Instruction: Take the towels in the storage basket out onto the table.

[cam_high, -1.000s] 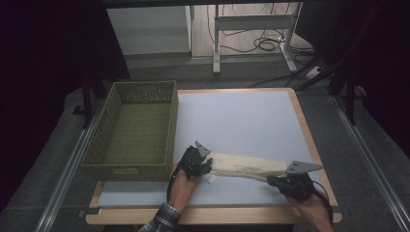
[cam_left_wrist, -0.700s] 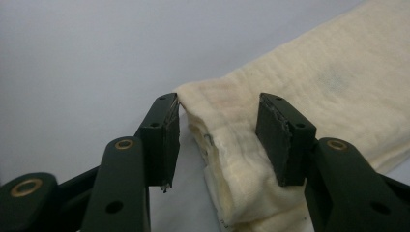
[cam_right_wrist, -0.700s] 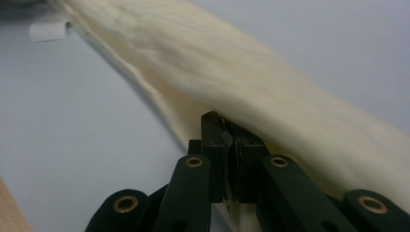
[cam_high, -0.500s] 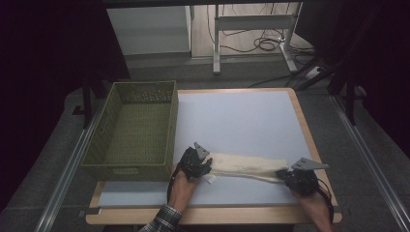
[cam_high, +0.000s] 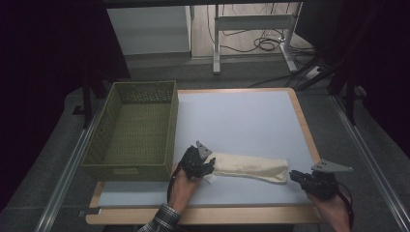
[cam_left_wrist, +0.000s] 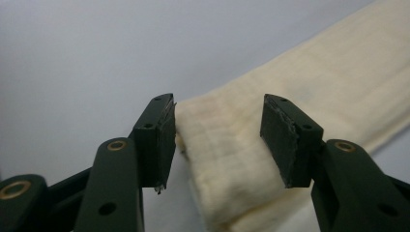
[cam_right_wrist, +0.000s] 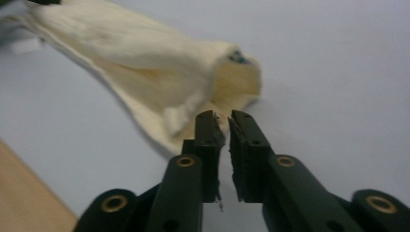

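A cream cloth [cam_high: 246, 166], folded into a long strip, lies flat near the front of the pale table [cam_high: 241, 121]. My left gripper [cam_high: 211, 166] is at its left end. In the left gripper view the jaws [cam_left_wrist: 217, 130] stand open over that end of the cloth [cam_left_wrist: 227, 164], with the pads not pressing it. My right gripper [cam_high: 293, 177] sits just off the cloth's right end. Its jaws [cam_right_wrist: 227, 121] have just been opening: a narrow gap shows, with nothing in it. The cloth's loose end [cam_right_wrist: 159, 82] lies just ahead of them.
A green woven basket [cam_high: 130, 171] stands on the table's left side, close to my left hand. The table's wooden front edge [cam_high: 203, 215] runs just below both hands. Metal rails flank the table, and a desk frame with cables stands beyond the far edge.
My right gripper has let go of the cloth's right end and drawn back to the right. That end now rests on the table. The left gripper has stayed put.
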Demonstrator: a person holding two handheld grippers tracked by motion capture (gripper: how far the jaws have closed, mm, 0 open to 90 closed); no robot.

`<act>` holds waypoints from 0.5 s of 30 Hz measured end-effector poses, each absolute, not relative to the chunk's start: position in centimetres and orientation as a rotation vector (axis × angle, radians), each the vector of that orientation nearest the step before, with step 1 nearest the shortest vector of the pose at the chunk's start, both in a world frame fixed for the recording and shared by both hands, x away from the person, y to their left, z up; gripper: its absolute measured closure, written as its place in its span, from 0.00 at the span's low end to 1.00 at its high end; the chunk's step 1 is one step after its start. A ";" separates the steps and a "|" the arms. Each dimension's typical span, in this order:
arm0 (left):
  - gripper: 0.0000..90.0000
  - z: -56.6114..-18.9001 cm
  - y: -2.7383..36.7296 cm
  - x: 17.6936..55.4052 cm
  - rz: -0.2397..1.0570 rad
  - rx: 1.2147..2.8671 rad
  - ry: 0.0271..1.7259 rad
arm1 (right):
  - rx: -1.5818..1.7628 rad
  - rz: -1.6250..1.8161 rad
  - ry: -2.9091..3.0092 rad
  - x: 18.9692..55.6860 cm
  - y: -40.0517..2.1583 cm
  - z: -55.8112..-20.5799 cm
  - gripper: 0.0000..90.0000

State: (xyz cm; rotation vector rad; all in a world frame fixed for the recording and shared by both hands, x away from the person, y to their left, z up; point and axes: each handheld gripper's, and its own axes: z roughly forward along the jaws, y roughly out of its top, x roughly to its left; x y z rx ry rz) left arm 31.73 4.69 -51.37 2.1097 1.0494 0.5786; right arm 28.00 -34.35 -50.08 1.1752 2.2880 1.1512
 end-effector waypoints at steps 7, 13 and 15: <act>0.50 -49.6 1.9 31.3 0.431 2.127 0.899 | 1.138 1.125 2.339 28.5 -32.4 -50.8 0.70; 0.46 -49.3 -3.0 32.0 0.363 2.192 0.745 | 1.133 1.102 2.328 29.6 -32.0 -50.8 0.93; 0.46 -49.2 -4.3 32.3 0.351 2.203 0.711 | 1.120 1.099 2.307 30.2 -32.0 -50.2 0.93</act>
